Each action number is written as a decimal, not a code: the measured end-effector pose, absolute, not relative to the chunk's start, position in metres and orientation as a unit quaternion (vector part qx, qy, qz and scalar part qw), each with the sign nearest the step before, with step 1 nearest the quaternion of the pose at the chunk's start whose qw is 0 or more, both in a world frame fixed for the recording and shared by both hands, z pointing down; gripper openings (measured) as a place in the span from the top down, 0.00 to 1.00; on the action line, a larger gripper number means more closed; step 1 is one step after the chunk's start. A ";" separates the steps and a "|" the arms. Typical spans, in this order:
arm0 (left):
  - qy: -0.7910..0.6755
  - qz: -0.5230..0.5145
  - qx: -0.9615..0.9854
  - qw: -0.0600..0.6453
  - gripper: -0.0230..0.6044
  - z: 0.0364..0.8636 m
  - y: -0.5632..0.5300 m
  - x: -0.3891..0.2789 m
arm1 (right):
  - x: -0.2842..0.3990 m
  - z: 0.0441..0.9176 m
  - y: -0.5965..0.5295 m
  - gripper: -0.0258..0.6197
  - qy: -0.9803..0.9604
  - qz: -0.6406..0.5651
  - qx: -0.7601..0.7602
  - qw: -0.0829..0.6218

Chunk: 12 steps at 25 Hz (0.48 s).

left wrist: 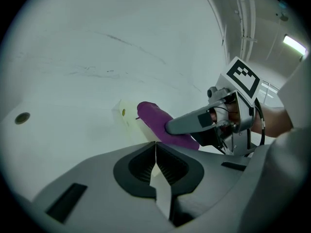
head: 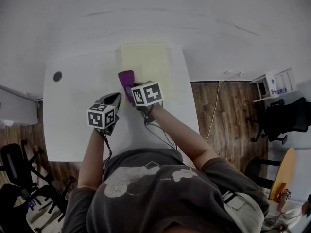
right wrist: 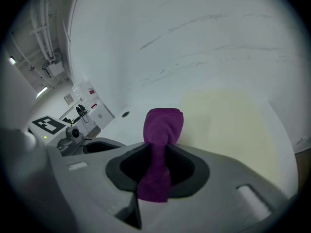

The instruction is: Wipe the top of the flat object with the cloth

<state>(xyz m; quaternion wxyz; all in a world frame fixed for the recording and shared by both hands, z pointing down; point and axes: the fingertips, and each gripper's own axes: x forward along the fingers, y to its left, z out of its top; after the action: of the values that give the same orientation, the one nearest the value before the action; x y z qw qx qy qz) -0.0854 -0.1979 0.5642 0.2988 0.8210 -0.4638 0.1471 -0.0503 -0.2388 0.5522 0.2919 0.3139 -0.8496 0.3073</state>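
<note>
A pale yellow flat board (head: 145,62) lies at the far side of the white table (head: 73,130). My right gripper (head: 131,90) is shut on a purple cloth (head: 127,79), whose free end sticks out forward over the board's near left edge. In the right gripper view the cloth (right wrist: 163,125) runs up from between the jaws, with the board (right wrist: 228,125) beyond and to the right. My left gripper (head: 116,98) hovers just left of the right one, over bare table, shut and holding nothing. The left gripper view shows the cloth (left wrist: 154,119) and the board's corner (left wrist: 126,118) ahead of its shut jaws.
A dark round grommet (head: 58,76) sits in the table's far left part. A pale wall rises behind the table. On the wood floor stand a white shelf unit (head: 275,83) and a black chair (head: 285,118) at right, and more chairs (head: 19,174) at near left.
</note>
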 end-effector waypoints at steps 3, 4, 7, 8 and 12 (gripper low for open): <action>-0.463 0.151 0.820 0.302 0.96 0.566 -0.194 -0.090 | -0.064 0.558 -0.228 0.81 -0.849 0.312 0.307 0.297; -0.461 0.153 0.820 0.303 0.96 0.567 -0.193 -0.090 | -0.066 0.561 -0.225 0.81 -0.847 0.312 0.308 0.300; -0.458 0.153 0.820 0.307 0.96 0.569 -0.190 -0.089 | -0.066 0.569 -0.221 0.81 -0.841 0.311 0.316 0.310; -0.456 0.154 0.821 0.307 0.96 0.569 -0.189 -0.087 | -0.065 0.571 -0.222 0.81 -0.839 0.312 0.319 0.311; -0.447 0.159 0.825 0.306 0.96 0.571 -0.188 -0.080 | -0.055 0.575 -0.225 0.81 -0.833 0.322 0.328 0.306</action>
<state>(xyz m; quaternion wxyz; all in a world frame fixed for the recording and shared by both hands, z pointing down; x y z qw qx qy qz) -0.0797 -0.1885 0.5707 0.3059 0.8253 -0.4473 0.1592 -0.0554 -0.2251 0.5753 0.3059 0.3283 -0.8335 0.3225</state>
